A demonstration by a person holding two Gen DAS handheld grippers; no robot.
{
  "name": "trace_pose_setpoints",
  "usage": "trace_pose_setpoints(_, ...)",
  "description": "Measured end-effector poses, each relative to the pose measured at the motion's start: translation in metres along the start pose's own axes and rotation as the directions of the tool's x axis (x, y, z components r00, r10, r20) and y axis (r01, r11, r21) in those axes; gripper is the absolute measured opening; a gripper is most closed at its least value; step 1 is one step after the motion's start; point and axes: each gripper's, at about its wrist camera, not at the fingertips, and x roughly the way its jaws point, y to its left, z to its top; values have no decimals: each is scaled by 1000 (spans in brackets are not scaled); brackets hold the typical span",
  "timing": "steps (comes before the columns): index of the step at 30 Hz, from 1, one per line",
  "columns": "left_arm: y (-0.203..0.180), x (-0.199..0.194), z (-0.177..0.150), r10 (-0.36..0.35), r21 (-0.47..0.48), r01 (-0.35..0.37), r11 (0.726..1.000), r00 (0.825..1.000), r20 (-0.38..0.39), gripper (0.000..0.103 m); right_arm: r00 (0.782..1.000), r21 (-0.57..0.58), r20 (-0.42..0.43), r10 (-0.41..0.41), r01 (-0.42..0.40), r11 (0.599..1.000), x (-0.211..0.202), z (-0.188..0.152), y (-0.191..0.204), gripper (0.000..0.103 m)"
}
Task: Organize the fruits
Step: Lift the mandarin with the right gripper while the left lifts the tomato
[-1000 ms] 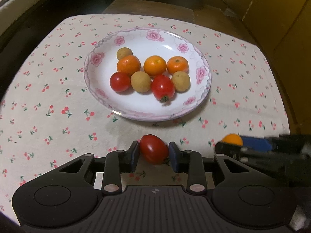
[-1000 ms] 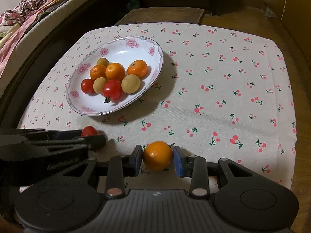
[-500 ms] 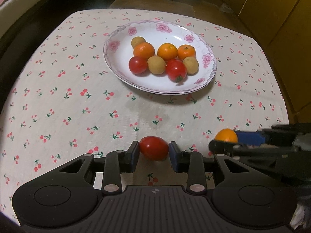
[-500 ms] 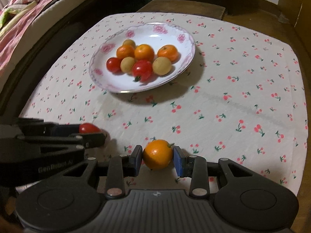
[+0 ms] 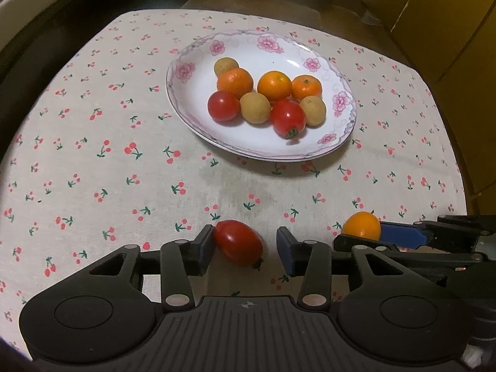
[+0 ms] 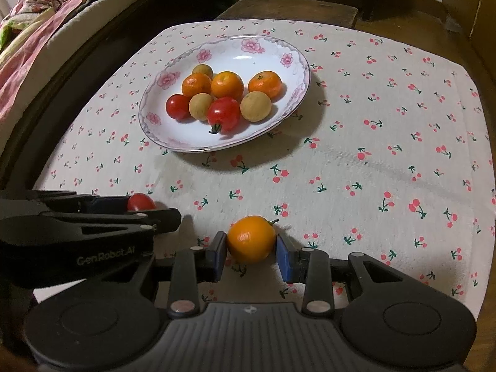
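Note:
A red tomato lies on the cherry-print cloth between the fingers of my left gripper. Those jaws are opening: the tomato still touches the left pad, and a gap shows at the right pad. My right gripper is shut on a small orange, low over the cloth. In the left wrist view that orange shows at the right, and in the right wrist view the tomato peeks over the left gripper. Behind both stands a floral plate holding several oranges, tomatoes and tan round fruits.
The cloth-covered table ends at a dark wooden edge on the left and right. A bed with patterned bedding runs along the left. Bare cloth lies to the right of the plate.
My left jaws have widened and the right pad has come off the tomato, which now rests on the cloth. The right gripper still pinches the orange.

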Motion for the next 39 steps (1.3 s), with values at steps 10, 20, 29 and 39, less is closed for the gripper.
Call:
trace_pose_setpoints(10,2,-1,-2,20,1,-20,1000,1000,12,44,1000,-13,10,-13,13,1000,-1,-1,2,35)
trace_pose_setpoints(20,-1,-2,-2,15,19,-15,1000,1000,11,40,1000,-34,11,-16,17,999,0,-1,3,35)
trace_pose_setpoints(29,0,-10,-6,-2,36,2,999,1000,8,39,1000,-43,11,-10,11,999,-3,-3,7,35)
trace_pose_setpoints(39,10,-18,-8,-28,-44,29,999,999,31,44,1000,-18,19,-6,7,1000,-10,-3,2,35)
